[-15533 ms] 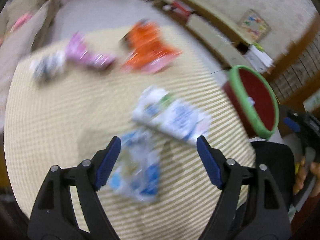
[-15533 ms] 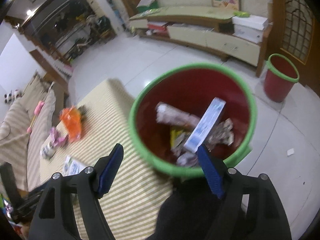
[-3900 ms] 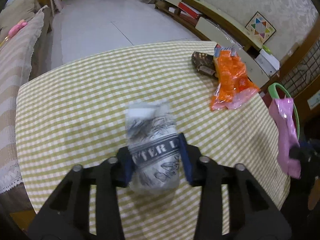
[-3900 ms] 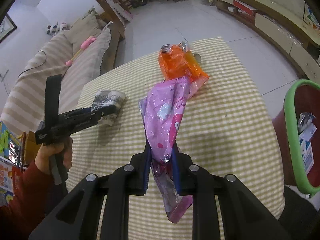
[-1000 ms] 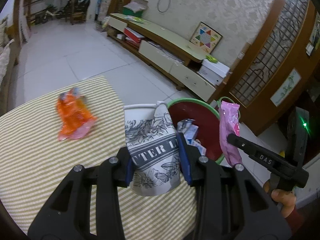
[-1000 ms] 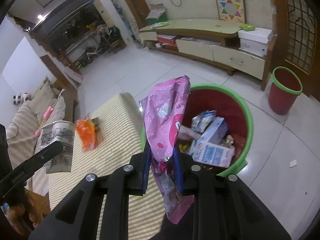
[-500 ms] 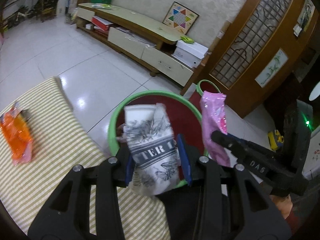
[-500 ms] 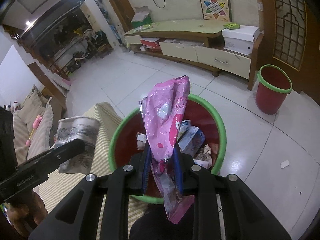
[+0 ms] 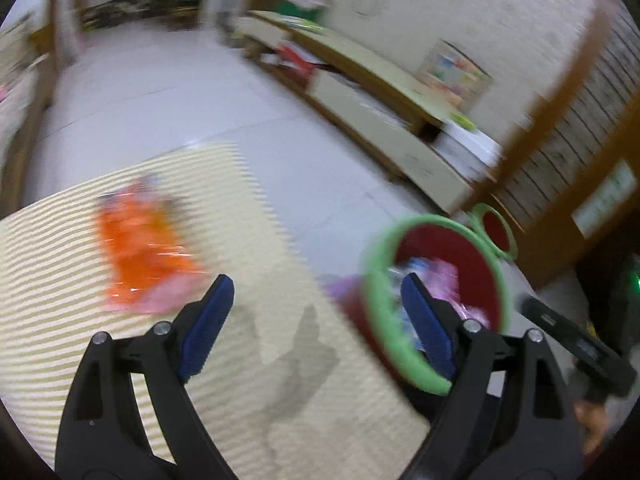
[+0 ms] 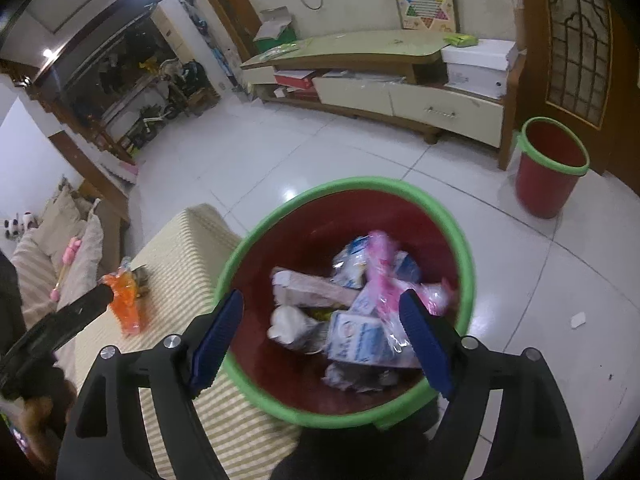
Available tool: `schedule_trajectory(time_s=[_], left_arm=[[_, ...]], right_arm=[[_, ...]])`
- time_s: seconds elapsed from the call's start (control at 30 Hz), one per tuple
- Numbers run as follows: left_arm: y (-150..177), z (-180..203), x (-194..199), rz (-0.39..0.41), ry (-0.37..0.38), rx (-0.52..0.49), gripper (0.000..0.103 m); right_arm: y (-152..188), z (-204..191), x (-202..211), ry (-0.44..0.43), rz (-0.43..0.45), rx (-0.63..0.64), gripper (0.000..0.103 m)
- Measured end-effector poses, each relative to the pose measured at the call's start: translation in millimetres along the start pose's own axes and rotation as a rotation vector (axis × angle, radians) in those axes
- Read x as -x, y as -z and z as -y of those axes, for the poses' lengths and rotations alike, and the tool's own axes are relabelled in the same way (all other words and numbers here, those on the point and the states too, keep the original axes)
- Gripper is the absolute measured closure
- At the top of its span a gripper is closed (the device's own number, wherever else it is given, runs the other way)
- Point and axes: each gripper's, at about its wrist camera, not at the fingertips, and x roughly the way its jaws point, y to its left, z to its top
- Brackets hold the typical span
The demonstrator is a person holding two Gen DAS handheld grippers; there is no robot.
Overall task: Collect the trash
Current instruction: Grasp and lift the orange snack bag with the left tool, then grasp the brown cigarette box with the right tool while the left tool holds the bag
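Step in hand: release over red bin (image 10: 448, 216); both loads dropped.
Right gripper (image 10: 320, 336): jaws just opened, nothing between; poised above bin.
Left gripper (image 9: 318, 326): jaws just opened, empty; over checked table (image 9: 60, 344), bin at its right.
Pink wrapper (image 10: 384, 276): lying in bin among cartons.
Orange wrapper (image 9: 140, 248): remaining on table, well apart from bin.
Next move: probably reach toward orange wrapper, close on it, carry to bin.

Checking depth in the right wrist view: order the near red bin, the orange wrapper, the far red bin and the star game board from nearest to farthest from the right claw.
From the right claw:
1. Near red bin, directly below it.
2. Orange wrapper, left, on the striped table.
3. Far red bin, right, on the floor.
4. Star game board, against the back wall.
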Motion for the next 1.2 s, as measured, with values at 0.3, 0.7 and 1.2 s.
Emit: schedule_trajectory(time_s=[0.3, 0.7, 1.2], left_arm=[[-19, -95, -34, -0.024, -0.213, 0.205, 0.02], [-9, -126, -38, -0.101, -0.102, 0.261, 0.053], [115, -151, 85, -0.094, -0.138, 0.273, 0.05]], right_arm=[[8, -28, -11, -0.03, -0.038, 0.048, 0.021], [11, -63, -25, -0.036, -0.083, 0.176, 0.021], [6, -333, -195, -0.159, -0.325, 0.977, 0.015]])
